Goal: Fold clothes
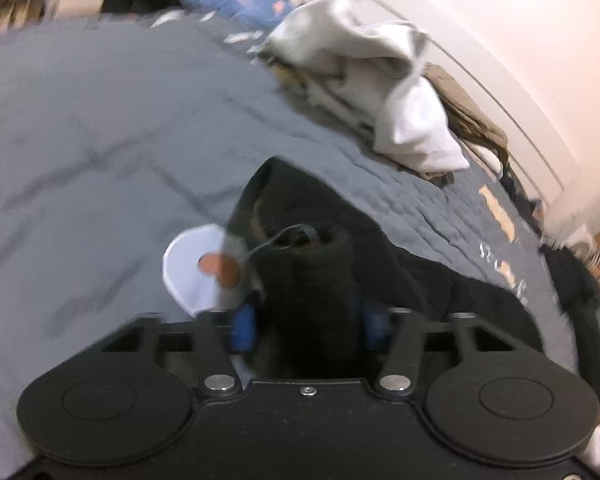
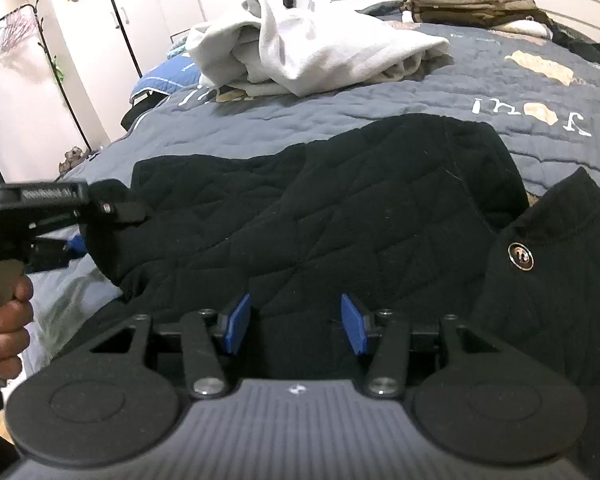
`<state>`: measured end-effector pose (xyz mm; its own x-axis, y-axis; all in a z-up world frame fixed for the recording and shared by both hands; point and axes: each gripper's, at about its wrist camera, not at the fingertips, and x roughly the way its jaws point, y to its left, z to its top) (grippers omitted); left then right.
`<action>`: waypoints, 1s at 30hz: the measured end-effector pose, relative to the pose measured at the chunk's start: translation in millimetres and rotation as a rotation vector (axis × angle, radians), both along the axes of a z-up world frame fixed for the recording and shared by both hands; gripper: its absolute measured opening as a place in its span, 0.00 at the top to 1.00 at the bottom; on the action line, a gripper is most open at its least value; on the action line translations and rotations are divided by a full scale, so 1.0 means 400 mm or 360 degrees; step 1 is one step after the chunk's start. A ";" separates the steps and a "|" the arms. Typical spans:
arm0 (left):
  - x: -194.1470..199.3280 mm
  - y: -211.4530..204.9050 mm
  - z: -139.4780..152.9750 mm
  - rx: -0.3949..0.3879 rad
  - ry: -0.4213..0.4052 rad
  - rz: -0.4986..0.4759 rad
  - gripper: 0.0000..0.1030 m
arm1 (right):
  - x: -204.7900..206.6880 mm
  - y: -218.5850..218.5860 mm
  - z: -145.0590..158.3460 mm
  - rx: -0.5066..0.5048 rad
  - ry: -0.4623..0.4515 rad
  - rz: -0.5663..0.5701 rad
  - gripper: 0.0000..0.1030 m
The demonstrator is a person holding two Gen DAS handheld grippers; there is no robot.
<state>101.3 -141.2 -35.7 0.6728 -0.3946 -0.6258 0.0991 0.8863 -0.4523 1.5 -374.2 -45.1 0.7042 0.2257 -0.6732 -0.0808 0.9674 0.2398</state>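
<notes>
A black quilted jacket (image 2: 320,208) lies on the grey bed cover (image 2: 380,96). My left gripper (image 1: 306,322) is shut on a bunched fold of the jacket (image 1: 312,280), with a white tag (image 1: 192,270) beside it; the view is blurred. It also shows at the left of the right wrist view (image 2: 76,236), held in a hand at the jacket's left edge. My right gripper (image 2: 296,326) is open, its blue pads (image 2: 236,326) apart just above the jacket's near edge. A round metal button (image 2: 520,256) sits on the jacket's right part.
A heap of white clothes (image 2: 300,48) lies at the far side of the bed, with tan and dark clothes (image 2: 472,4) behind it. A blue blanket (image 2: 164,76), a black clothes rack (image 2: 60,68) and white wardrobe doors (image 2: 140,8) stand at the left.
</notes>
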 end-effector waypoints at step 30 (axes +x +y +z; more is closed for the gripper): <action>-0.228 -0.288 0.003 0.0548 -0.0568 -0.1319 0.48 | 0.010 -0.219 0.068 0.0602 0.0002 -0.0304 0.48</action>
<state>10.3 -256.4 -34.6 0.4362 -0.6627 -0.6087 0.8342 0.5514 -0.0025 5.4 -461.8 -17.8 0.7564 0.3228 -0.5689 0.0919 0.8087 0.5810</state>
